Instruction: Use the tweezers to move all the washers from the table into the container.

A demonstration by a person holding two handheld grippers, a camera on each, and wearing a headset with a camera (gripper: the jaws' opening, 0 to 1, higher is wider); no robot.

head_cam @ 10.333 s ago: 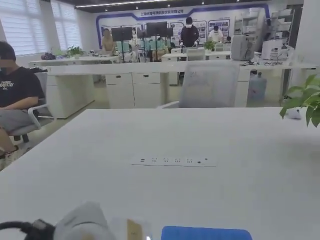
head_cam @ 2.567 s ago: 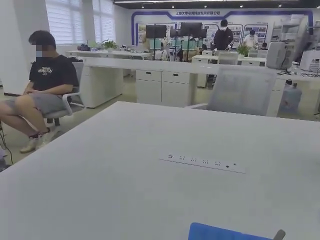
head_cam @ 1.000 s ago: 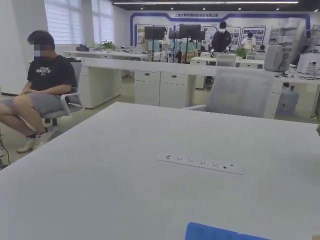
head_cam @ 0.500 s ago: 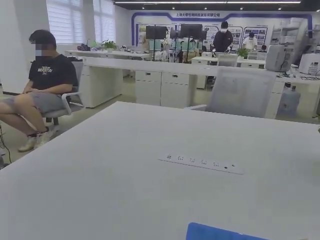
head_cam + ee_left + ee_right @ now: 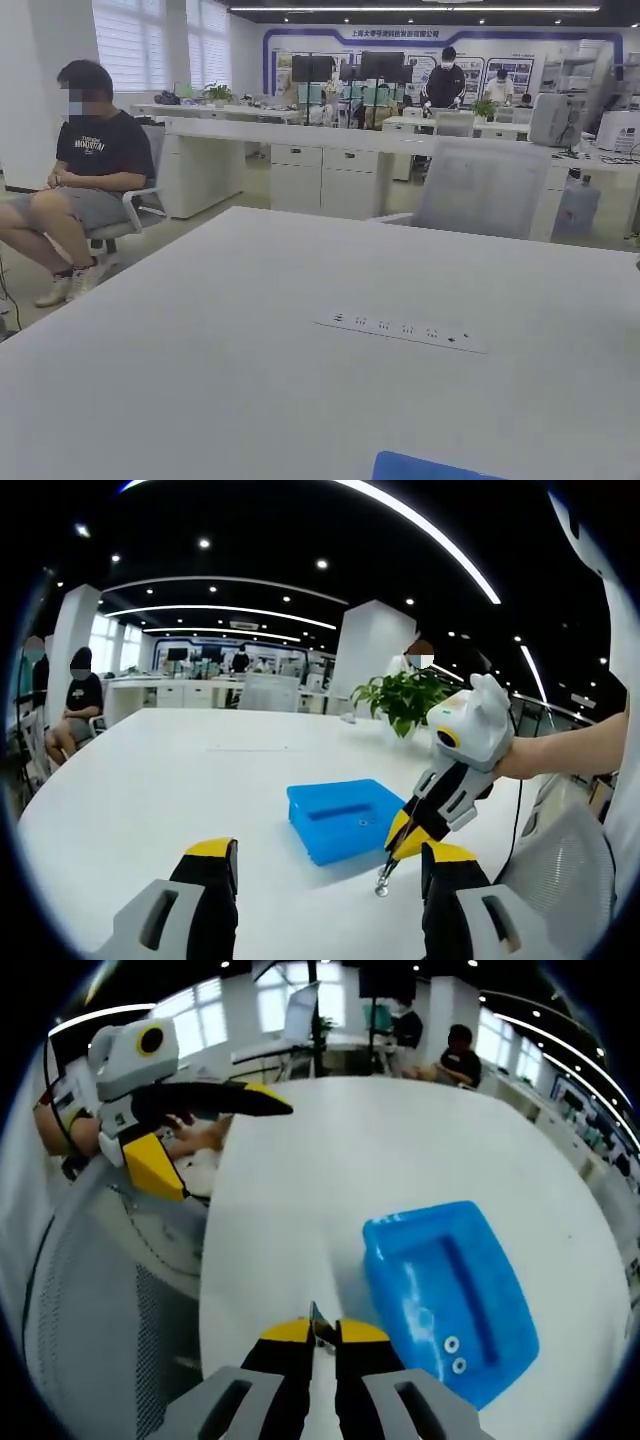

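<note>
In the right gripper view my right gripper (image 5: 313,1334) is shut on thin metal tweezers (image 5: 314,1312), whose tip points over the white table (image 5: 300,1190) just left of the blue container (image 5: 450,1290). Two washers (image 5: 455,1354) lie in the container's near corner. The left gripper view has my left gripper (image 5: 327,852) open with nothing between its fingers, low over the table, facing the blue container (image 5: 345,818). To the container's right, the right gripper (image 5: 408,832) holds the tweezers (image 5: 388,872) pointing down at the table. Something small and round sits at their tip; I cannot tell what.
A power strip (image 5: 405,330) is set into the table (image 5: 250,350) beyond the container's edge (image 5: 440,468). A potted plant (image 5: 400,698) stands at the table's far side. A person (image 5: 80,170) sits on a chair to the left; an office chair (image 5: 480,185) faces the table.
Only the head camera has moved: it swung left since ten seconds ago and has tilted slightly since. A gripper's pale body at the bottom left then has left the picture.
</note>
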